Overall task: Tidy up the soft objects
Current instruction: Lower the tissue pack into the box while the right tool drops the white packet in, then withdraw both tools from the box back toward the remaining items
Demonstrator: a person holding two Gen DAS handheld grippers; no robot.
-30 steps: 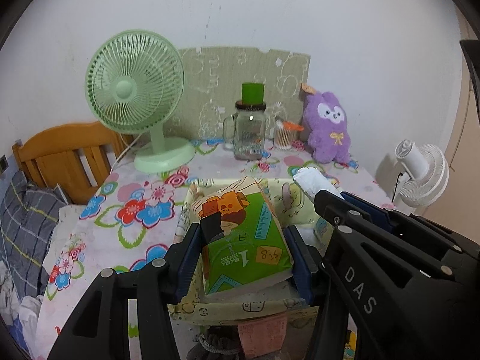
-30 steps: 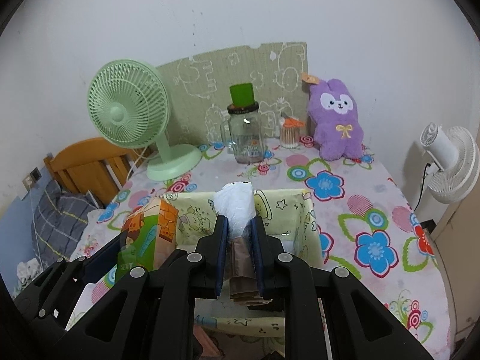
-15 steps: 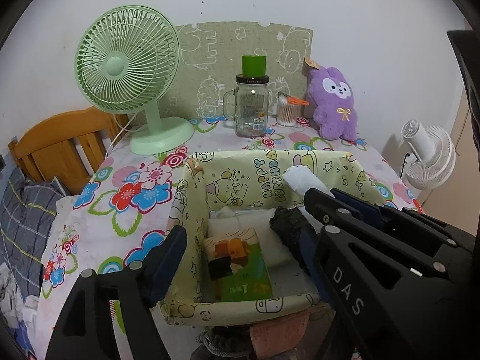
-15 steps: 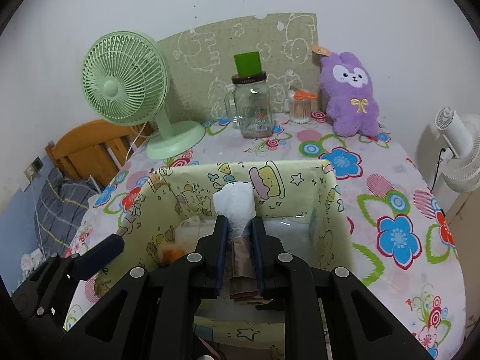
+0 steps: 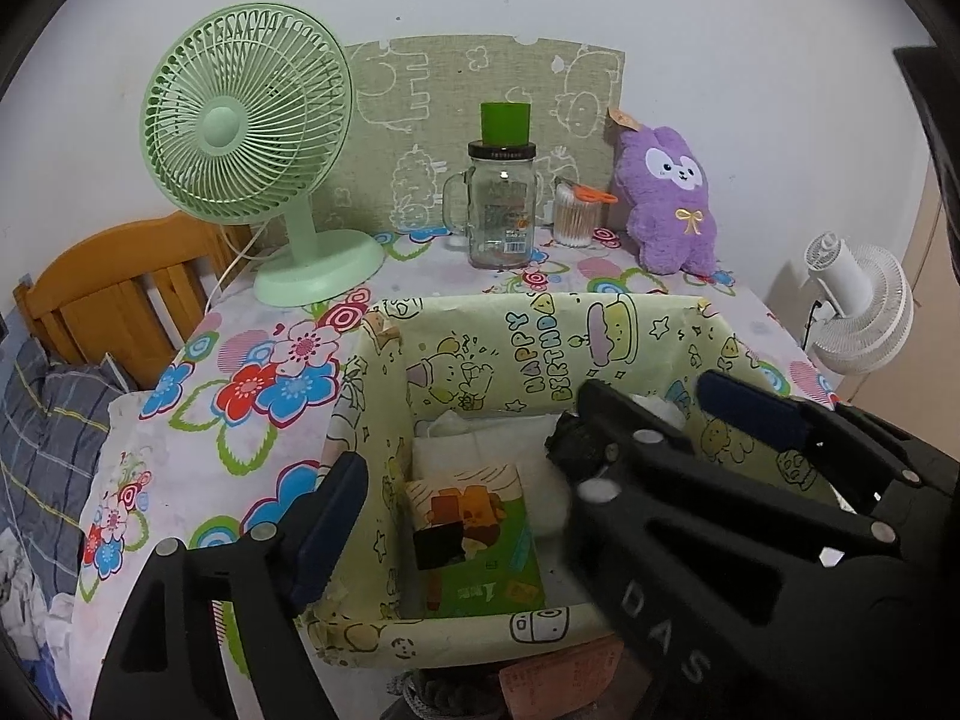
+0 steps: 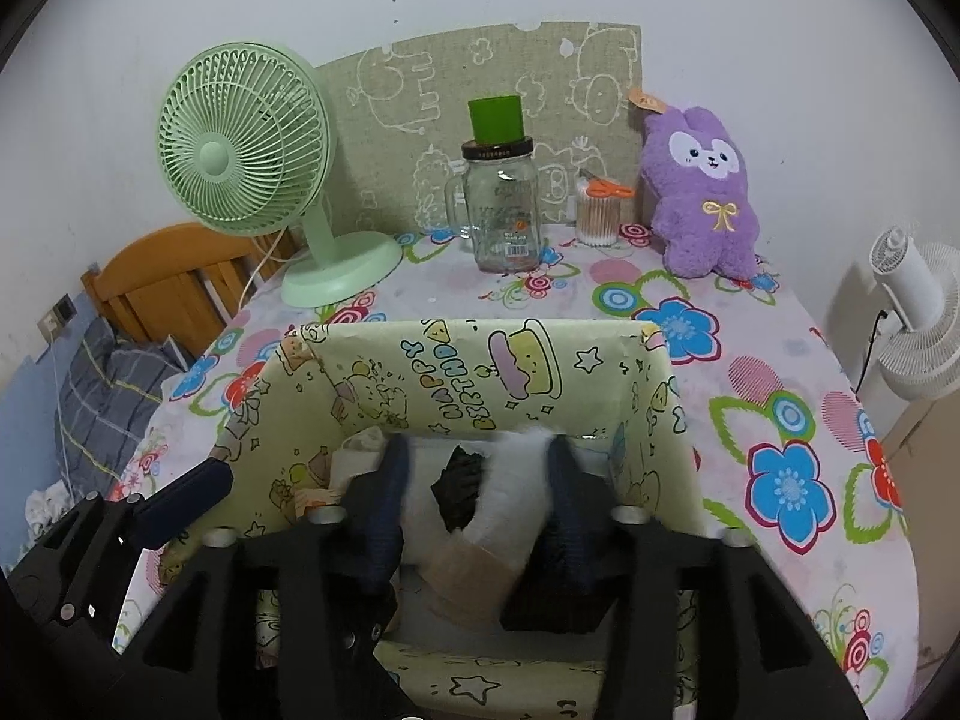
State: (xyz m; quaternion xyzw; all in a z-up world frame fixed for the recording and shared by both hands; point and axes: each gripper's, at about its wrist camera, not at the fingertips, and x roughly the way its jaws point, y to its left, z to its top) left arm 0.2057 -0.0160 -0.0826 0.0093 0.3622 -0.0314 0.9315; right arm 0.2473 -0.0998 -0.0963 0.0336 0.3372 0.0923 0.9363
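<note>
1. Nearest, in the left wrist view: left gripper point(image 5: 456, 516) released, jaws spread wide, one blue-padded finger outside the box's left wall, the other over the box interior; "DAS" embossed on its black body.
2. Just below it, lying flat on the box floor: green tissue pack point(image 5: 477, 543), soft, rectangular, with an orange cartoon figure and a large "1" printed on it; long axis running from the near wall toward the far wall, cartoon end farther away. Free of both fingers.
3. In the right wrist view: right gripper point(image 6: 477, 468) lowered into the box, jaws apart, a white plastic-wrapped bundle point(image 6: 510, 510) with a brown paper band lying between the pads; whether either pad touches it cannot be told. Long axis of the bundle running away from the camera, slightly tilted.
4. Beside the bundle: dark crumpled soft item point(image 6: 459, 489), also inside the box.
5. Holding all these: pale yellow-green storage box point(image 5: 480, 336) with cartoon print and the words "HAPPY BIRTHDAY" on its far inner wall; white folded padding point(image 5: 480, 444) on its floor.
6. Under the box: floral tablecloth point(image 5: 252, 396).
7. Farther back, left to right: mint green desk fan point(image 5: 246, 120), glass handled jar point(image 5: 501, 204) with a green cup point(image 5: 505, 120) on its lid, cotton swab holder point(image 5: 576, 216), purple plush rabbit point(image 5: 669, 198).
</note>
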